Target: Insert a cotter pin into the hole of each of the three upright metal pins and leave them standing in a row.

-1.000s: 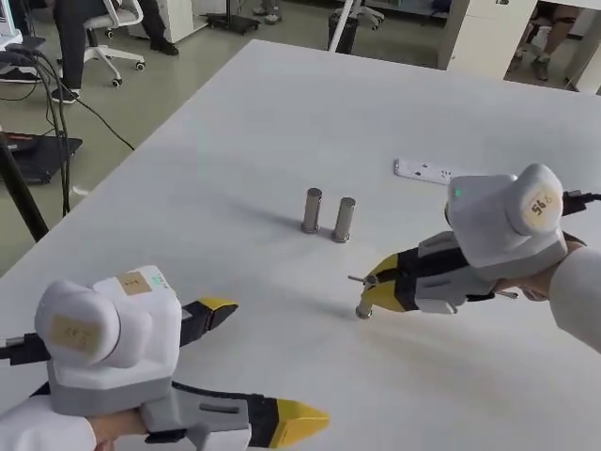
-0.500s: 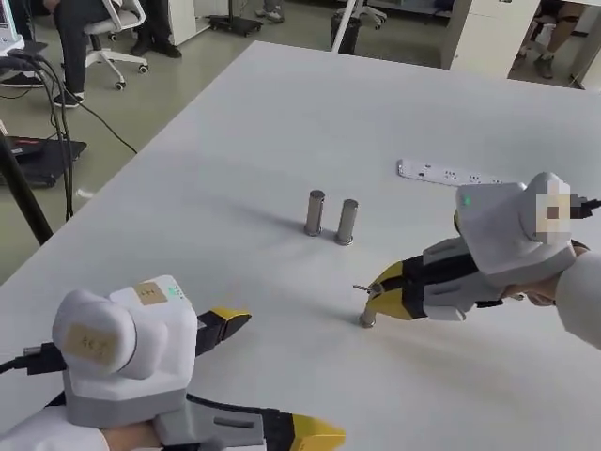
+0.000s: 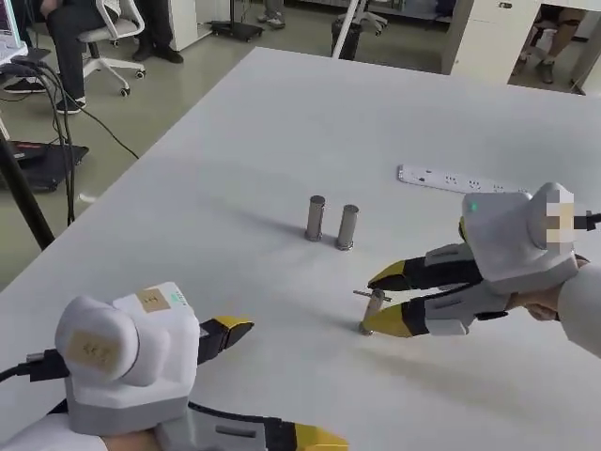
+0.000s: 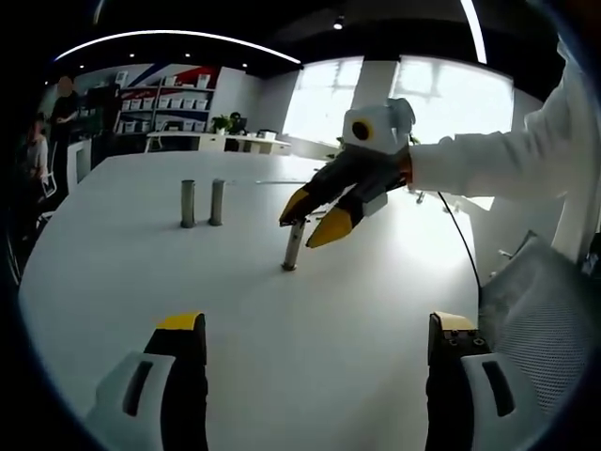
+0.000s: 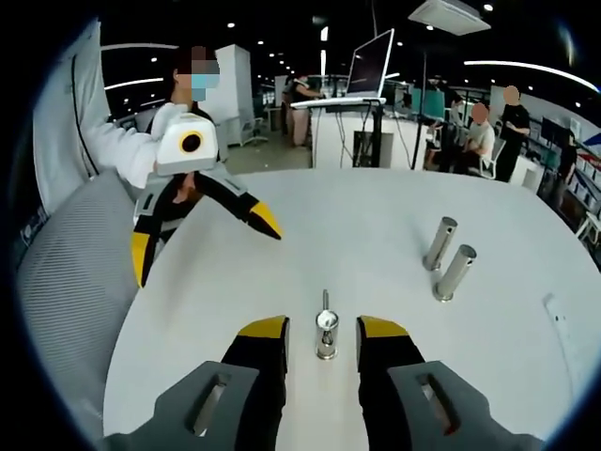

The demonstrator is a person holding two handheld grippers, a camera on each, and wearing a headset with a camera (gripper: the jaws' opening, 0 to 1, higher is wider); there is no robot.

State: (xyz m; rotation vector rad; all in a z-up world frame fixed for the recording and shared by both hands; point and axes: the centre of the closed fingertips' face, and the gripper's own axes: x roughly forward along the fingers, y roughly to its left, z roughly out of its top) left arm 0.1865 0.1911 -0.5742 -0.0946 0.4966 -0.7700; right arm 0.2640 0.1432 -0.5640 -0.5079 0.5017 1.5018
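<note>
Two bare upright metal pins (image 3: 315,217) (image 3: 346,226) stand side by side mid-table. A third pin (image 3: 373,313) stands nearer me, with a thin cotter pin (image 3: 365,294) sticking out of its top hole. My right gripper (image 3: 386,301) is open, its yellow jaws either side of that pin without touching it; in the right gripper view the pin (image 5: 326,334) stands free between the tips. My left gripper (image 3: 272,383) is open and holds nothing at the bottom left. The left gripper view shows the third pin (image 4: 294,246) ahead, with the right gripper (image 4: 319,212) around it.
A white power strip (image 3: 451,178) lies on the table behind the right gripper. The white tabletop (image 3: 235,141) ends at its left edge, with cables and an office chair on the floor beyond. People sit at desks in the background.
The right gripper, shut around the third pin's top a second ago, has opened. The pin now stands on its own with the cotter pin in it. The left gripper has barely moved.
</note>
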